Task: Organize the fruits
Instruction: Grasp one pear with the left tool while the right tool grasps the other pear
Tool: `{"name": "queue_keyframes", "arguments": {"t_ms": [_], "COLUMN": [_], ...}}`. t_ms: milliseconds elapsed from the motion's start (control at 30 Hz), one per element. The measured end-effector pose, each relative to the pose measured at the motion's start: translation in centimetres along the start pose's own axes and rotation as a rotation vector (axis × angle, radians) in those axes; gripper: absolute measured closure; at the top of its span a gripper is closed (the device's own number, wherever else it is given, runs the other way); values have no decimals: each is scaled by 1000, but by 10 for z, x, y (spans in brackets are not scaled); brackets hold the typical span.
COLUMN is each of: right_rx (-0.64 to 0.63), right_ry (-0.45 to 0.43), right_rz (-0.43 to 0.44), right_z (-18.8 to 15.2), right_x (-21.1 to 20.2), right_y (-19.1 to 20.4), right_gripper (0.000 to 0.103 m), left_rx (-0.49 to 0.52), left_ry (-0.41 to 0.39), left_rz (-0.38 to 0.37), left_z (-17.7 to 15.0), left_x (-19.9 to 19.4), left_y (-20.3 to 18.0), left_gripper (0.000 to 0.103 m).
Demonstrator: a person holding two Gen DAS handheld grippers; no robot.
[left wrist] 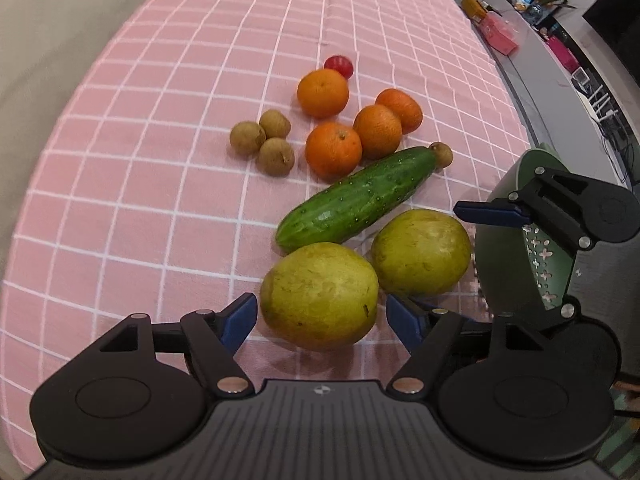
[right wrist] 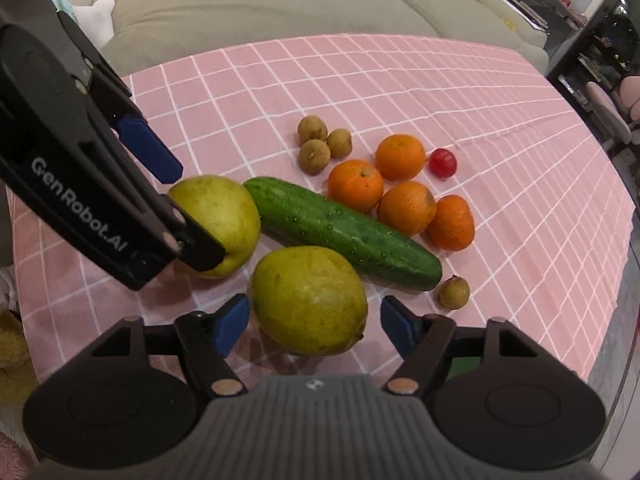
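Nothing looks sorted yet; you are at the first pick, as far as the views show.

Starting at the left of the left wrist view, three longans sit clustered on the pink checked cloth, untouched. Next come four oranges bunched together, with a small red fruit just behind the farthest one. The cucumber lies on a slant in front of them, and a stray fourth longan touches its far tip. All of this is loose on the cloth.

Nearer you, your left gripper straddles the near yellow-green fruit. Its jaws stand released: the blue pads flank the fruit very closely, but a sliver of cloth shows on each side, so I judge no grip yet. The fruit sits on the cloth.

To its right, the second yellow-green fruit lies just beside the cucumber. In the right wrist view, your right gripper brackets it the same way, jaws apart and not pressing.

At the far right, a green perforated basket stands at the cloth's edge, partly hidden behind your right gripper. Only part of its inner wall shows, with no fruit on it; I cannot tell about the rest.

What probably remains is everything: close on both fruits, carry them over, then handle the cucumber, oranges, longans and red fruit.
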State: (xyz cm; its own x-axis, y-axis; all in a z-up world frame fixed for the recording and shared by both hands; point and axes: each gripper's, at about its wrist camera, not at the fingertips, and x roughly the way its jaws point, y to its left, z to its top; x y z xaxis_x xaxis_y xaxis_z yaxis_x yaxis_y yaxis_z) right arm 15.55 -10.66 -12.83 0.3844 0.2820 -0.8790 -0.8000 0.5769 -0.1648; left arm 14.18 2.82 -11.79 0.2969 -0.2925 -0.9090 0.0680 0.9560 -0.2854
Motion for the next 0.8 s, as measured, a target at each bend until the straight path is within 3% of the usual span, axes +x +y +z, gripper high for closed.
{"name": "queue_keyframes", "arguments": {"t_ms": [267, 433, 800], "right_rx": [-27, -11, 10], "right_ry": [20, 21, -38], "right_rz": [14, 23, -19], "right_z": [1, 0, 1], "right_x": [14, 15, -2], "right_y": [1, 0, 13], "right_gripper": [33, 39, 40], "left_rx": [-26, -18, -7], "left_ry": [19, 16, -55], "left_rz": [-11, -18, 6], "left_z": [2, 3, -4], "left_x": [10, 10, -9], "left_y": [5, 5, 3], "left_gripper": [21, 26, 28]}}
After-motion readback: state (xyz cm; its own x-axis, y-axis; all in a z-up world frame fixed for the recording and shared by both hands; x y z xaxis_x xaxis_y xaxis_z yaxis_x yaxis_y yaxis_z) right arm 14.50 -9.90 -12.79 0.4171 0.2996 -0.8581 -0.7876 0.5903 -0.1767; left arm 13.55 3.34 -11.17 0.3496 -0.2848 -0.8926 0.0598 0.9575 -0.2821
